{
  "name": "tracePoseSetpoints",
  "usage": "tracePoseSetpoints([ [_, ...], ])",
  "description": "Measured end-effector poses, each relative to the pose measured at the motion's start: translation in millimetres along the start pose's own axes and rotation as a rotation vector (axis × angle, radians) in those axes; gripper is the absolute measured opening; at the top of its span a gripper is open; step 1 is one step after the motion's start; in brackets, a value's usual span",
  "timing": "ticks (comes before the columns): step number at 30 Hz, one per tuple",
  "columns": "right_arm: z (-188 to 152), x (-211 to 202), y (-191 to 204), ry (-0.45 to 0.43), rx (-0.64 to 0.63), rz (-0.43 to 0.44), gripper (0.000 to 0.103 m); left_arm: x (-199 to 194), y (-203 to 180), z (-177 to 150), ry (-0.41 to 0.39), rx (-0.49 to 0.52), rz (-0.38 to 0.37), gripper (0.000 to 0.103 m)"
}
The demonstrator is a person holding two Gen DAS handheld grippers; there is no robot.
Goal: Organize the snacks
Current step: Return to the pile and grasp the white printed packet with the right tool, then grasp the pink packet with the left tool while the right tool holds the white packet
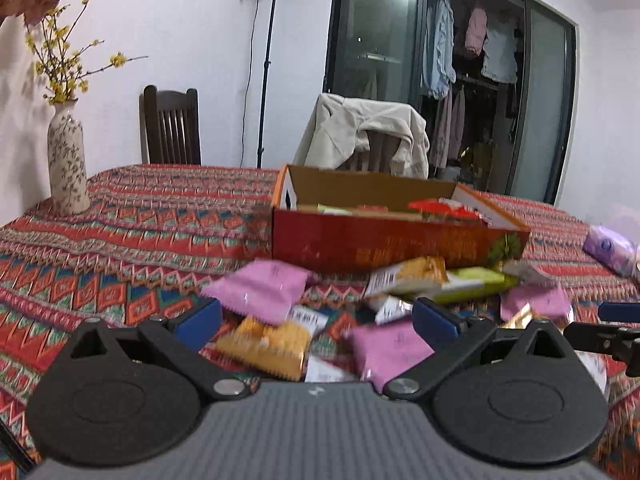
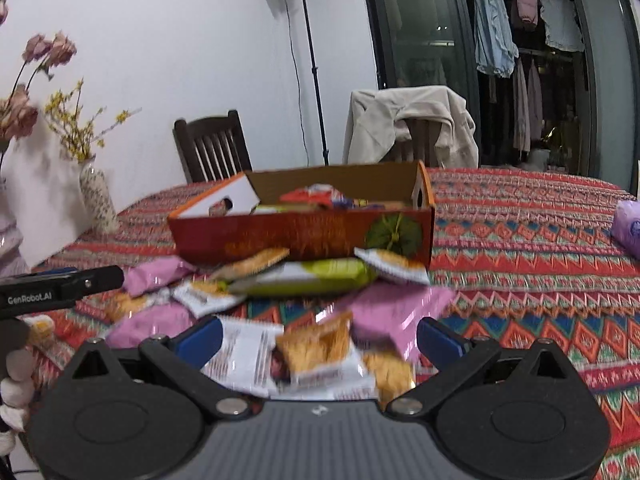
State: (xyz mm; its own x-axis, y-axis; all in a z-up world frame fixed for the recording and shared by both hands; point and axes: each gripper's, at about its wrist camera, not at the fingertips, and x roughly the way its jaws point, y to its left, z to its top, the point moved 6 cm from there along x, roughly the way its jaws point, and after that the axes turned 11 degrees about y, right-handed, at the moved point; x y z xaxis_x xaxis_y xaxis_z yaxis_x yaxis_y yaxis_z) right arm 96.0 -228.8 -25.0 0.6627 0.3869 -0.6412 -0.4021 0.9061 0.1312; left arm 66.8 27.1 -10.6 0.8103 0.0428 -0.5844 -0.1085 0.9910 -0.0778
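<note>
A red cardboard box point(image 1: 384, 246) point(image 2: 280, 240) stands open on the patterned tablecloth with several snack packets inside. In front of it lies a loose pile: pink packets point(image 1: 260, 290) point(image 2: 396, 310), orange cracker packets point(image 1: 268, 346) point(image 2: 316, 344) and a green bar point(image 1: 472, 284) point(image 2: 308, 278). My left gripper point(image 1: 316, 322) is open low over the pile, with an orange and a pink packet between its blue fingertips. My right gripper point(image 2: 320, 338) is open too, straddling an orange-and-white packet. Neither one grips anything.
A flowered vase point(image 1: 68, 164) point(image 2: 98, 196) stands at the table's left. A purple tissue pack point(image 1: 610, 250) point(image 2: 628, 232) lies at the right. Two chairs, one draped with a beige jacket point(image 1: 360, 132), stand behind the table. The other gripper's arm point(image 2: 60, 284) shows at left.
</note>
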Motion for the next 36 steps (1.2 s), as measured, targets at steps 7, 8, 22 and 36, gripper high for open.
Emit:
tracePoseSetpoints([
  [7, -16, -6, 1, 0.03, -0.014, -0.046, 0.102, -7, -2, -5, 0.004, -0.004, 0.001, 0.103],
  [8, -19, -7, 2, 0.034, -0.019, -0.05, 0.101, -8, -4, -6, 0.005, -0.001, -0.002, 0.103],
  [22, -44, -9, 4, 0.048, -0.023, -0.059, 0.044, -17, -15, -21, 0.025, 0.009, -0.008, 0.103],
  [36, -27, -13, -2, -0.032, 0.009, -0.046, 0.044, 10, -40, -5, 0.109, 0.025, -0.046, 0.103],
])
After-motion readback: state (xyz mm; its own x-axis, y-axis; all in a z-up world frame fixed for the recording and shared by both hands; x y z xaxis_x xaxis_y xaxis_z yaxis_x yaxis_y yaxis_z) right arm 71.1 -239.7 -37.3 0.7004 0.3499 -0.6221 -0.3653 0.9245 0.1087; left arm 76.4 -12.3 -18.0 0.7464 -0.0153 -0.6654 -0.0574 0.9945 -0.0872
